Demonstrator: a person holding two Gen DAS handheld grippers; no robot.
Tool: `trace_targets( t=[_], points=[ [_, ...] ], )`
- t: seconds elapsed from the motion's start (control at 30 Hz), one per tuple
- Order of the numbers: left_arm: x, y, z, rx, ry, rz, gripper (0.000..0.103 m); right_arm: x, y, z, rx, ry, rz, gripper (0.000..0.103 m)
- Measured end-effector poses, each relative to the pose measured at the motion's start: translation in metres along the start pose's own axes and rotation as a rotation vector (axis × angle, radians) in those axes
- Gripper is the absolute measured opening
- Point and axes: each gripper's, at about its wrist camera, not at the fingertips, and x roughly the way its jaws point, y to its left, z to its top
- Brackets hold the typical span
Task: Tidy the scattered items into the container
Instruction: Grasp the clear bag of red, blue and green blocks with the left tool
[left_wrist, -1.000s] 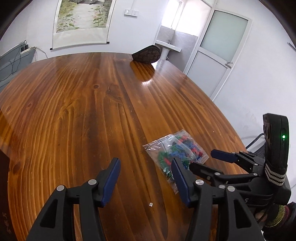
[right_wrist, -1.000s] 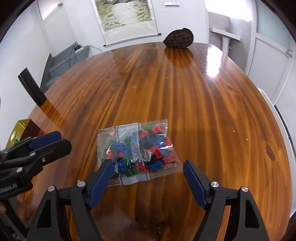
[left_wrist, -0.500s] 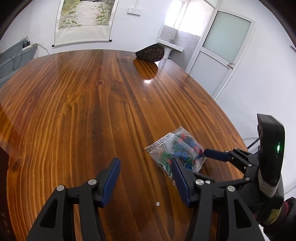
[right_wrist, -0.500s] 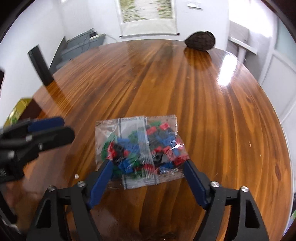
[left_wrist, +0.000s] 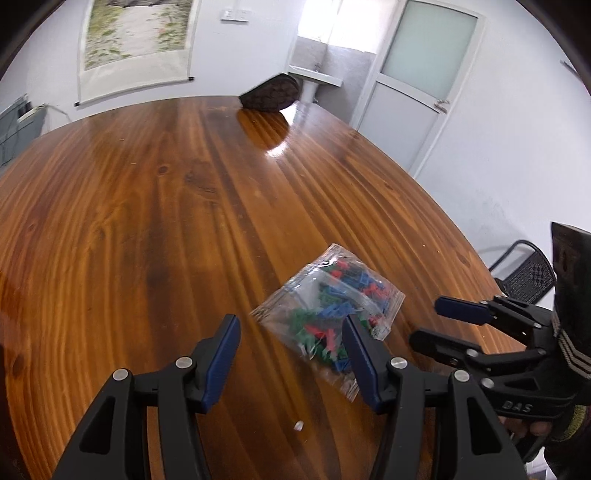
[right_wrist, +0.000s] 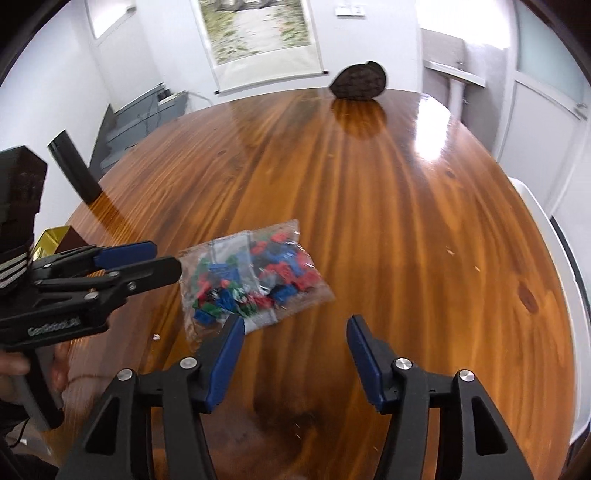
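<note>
Bag of coloured bricks (right_wrist: 255, 273) lies flat on the wooden table (right_wrist: 406, 229), just ahead of both claws. Left gripper (left_wrist: 291, 354) is spread wide, holding nothing; its right finger overlaps the bag's near edge. Right gripper (right_wrist: 295, 354) is likewise wide open and empty. Dark woven basket (right_wrist: 360, 85) sits at the far table edge.

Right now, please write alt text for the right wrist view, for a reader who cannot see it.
A clear plastic bag of red, blue and green bricks lies on a glossy brown wooden table. The right gripper, jaws open, hovers near it; the left gripper enters from the left.
</note>
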Motion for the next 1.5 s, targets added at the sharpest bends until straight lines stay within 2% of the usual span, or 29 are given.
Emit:
trace_targets(
  t=[0.13, 0.4, 0.6, 0.67, 0.8, 0.97, 1.27, 1.3, 1.5],
  points=[
    [0.016, -0.009, 0.007, 0.043, 0.033, -0.017, 0.058, -0.008, -0.008, -0.005, 0.036, -0.004, -0.022, 0.059],
    [0.033, -0.013, 0.015, 0.046, 0.068, -0.047, 0.057, -0.013, -0.019, -0.008, 0.084, -0.011, -0.064, 0.059],
    [0.037, -0.029, 0.019, 0.128, 0.085, -0.084, 0.058, -0.009, -0.020, -0.008, 0.089, -0.004, -0.054, 0.059],
    [0.040, -0.035, 0.020, 0.163, 0.099, -0.102, 0.062, -0.007, -0.019, -0.007, 0.088, -0.001, -0.052, 0.059],
    [0.046, -0.045, 0.018, 0.234, 0.122, -0.080, 0.065, -0.005, -0.021, -0.008, 0.098, 0.006, -0.052, 0.059],
    [0.050, -0.050, 0.018, 0.260, 0.133, -0.076, 0.072, -0.005, -0.026, -0.011, 0.122, 0.010, -0.054, 0.059],
    [0.055, -0.065, 0.009, 0.368, 0.117, 0.018, 0.076, -0.008, -0.030, -0.013, 0.148, 0.000, -0.063, 0.059],
    [0.054, -0.065, 0.008, 0.369, 0.113, 0.021, 0.075, -0.009, -0.031, -0.014, 0.150, -0.001, -0.066, 0.059],
    [0.050, -0.061, 0.007, 0.346, 0.080, 0.038, 0.044, -0.011, -0.031, -0.013, 0.154, -0.006, -0.069, 0.059]
  ],
)
